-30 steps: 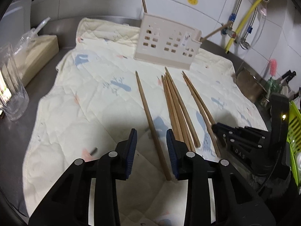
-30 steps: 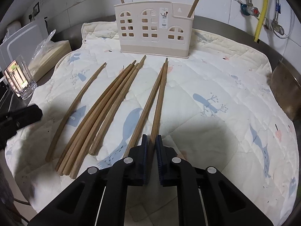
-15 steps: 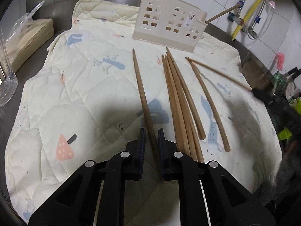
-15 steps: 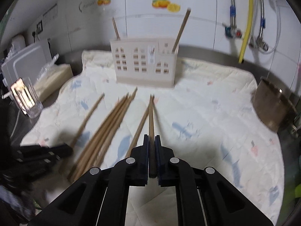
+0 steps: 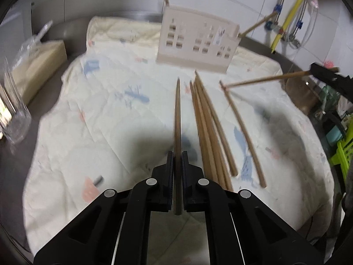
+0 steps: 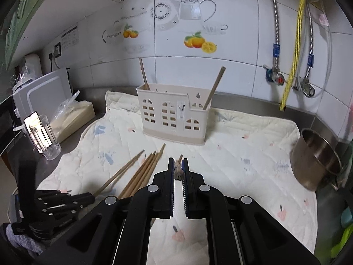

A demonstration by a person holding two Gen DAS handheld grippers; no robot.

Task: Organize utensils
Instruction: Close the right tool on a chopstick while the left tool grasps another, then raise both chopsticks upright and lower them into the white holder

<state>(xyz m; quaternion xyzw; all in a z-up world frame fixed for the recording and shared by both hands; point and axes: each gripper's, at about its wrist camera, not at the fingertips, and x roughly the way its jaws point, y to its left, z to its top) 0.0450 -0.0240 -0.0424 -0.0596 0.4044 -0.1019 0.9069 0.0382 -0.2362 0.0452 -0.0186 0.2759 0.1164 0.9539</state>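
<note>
Here, at the far left of the counter, a clear glass mug (image 6: 45, 135) stands on the steel just off the quilted mat (image 6: 242, 145), with a plastic-wrapped beige block (image 6: 72, 116) behind it and a white cutting board (image 6: 42, 92) leaning at the wall. The left gripper (image 5: 177, 172) is pinched on a single wooden chopstick (image 5: 177, 119), which runs straight ahead between its pads and points toward the holder, its tip off the cloth as far as the blurred left wrist view shows. Just to its right a bundle of loose chopsticks (image 5: 207, 128) lies on the mat, touching one another, and beside them, a little apart, one more curved chopstick (image 5: 242, 132) lies alone. Toward the back of the mat stands the cream utensil holder (image 6: 174, 114) with arched cut-outs, upright, one chopstick leaning out of its left end and another out of its right compartment. The right gripper (image 6: 178, 172) is clamped on its own chopstick (image 5: 267, 80); in the right wrist view only a stub shows between the narrow jaws, while the left wrist view shows it held level above the mat, its tip near the lone chopstick's far end. At the far right a steel pot (image 6: 315, 156) sits at the mat's edge.
</note>
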